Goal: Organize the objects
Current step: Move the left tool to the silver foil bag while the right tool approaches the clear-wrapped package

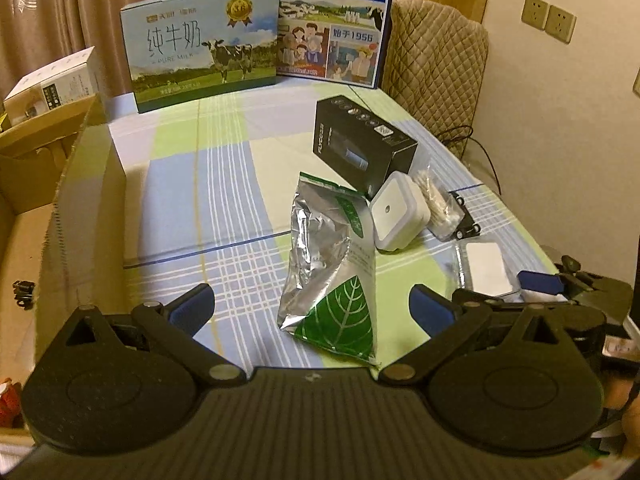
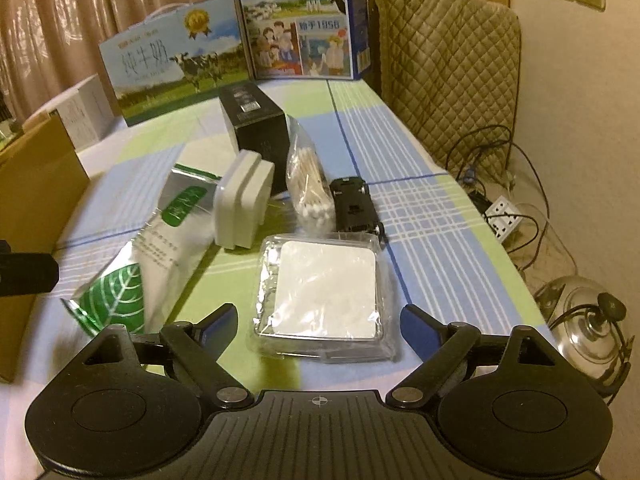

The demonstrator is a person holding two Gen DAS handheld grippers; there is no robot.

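- Left gripper (image 1: pixel 312 312): jaws spread wide and empty, straddling the lower end of the foil pouch (image 1: pixel 332 264) without touching it; the pouch lies on the checked cloth of the worktop (image 1: pixel 224 184), leaf-printed end nearest; it looks light, crinkled and slippery, likely to buckle, so a pinch across the flat sealed edge seems safer than across the puffed middle.
- Right gripper (image 2: pixel 316 324): jaws likewise wide apart, nothing held, either side of the near edge of the clear-wrapped white pad pack (image 2: pixel 326 300); flat, light, glossy film; probably best taken by its side edges.
- Just beyond: white square plug-in unit (image 2: pixel 240 208), rigid, easy to clamp; bag of cotton swabs (image 2: pixel 308 188), soft and yielding; a small black item (image 2: pixel 354 208) beside it.
- Further back: black box (image 1: pixel 360 148), stiff; cardboard carton (image 1: pixel 44 216) at the left, the likely destination.
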